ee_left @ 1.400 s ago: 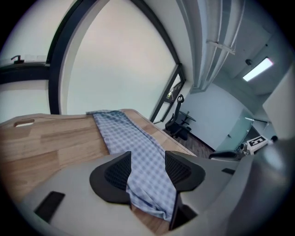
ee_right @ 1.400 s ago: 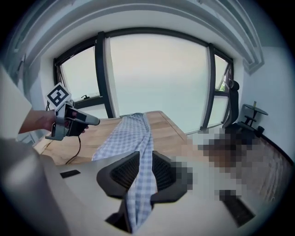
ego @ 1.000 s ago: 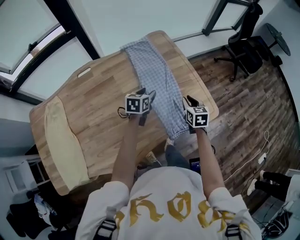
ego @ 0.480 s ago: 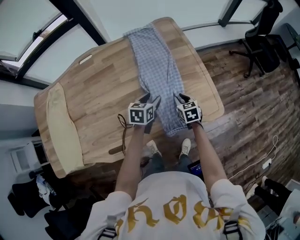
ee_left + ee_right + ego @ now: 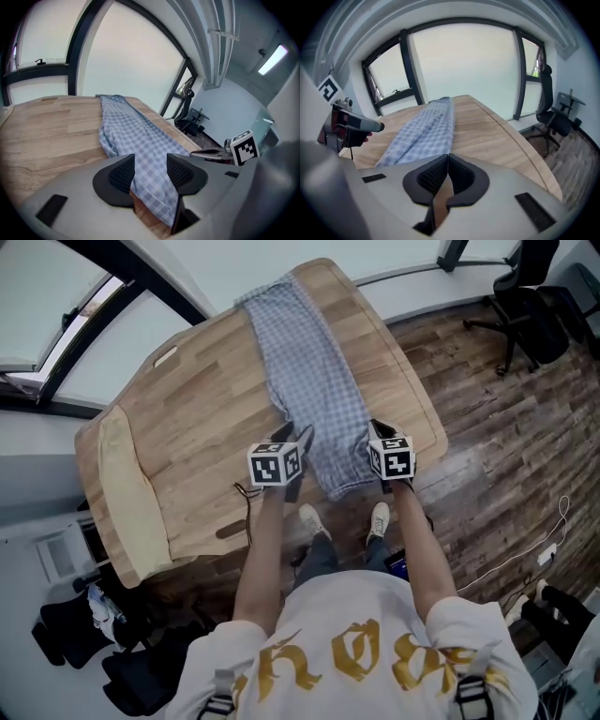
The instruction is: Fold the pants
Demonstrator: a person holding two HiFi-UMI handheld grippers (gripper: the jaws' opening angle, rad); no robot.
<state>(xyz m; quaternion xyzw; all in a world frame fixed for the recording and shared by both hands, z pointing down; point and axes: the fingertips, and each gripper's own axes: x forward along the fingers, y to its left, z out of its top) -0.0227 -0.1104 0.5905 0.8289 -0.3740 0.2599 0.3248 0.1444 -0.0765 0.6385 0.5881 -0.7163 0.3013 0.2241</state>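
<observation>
Checked pants (image 5: pixel 314 381) on worktop (image 5: pixel 197 427): left hand-held gripper (image 5: pixel 151 169) spread astride near end, right hand-held gripper (image 5: pixel 447 161) pressed together beside it; gold shirt lettering (image 5: pixel 361 652) illegible.

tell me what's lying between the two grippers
The near end of the checked pants, on the table, lies between left gripper and right gripper; the head view shows it.

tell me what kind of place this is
Probably an office or workroom: a big wooden table with checked pants laid on it, an office chair on plank flooring, and tall dark-framed windows.
</observation>
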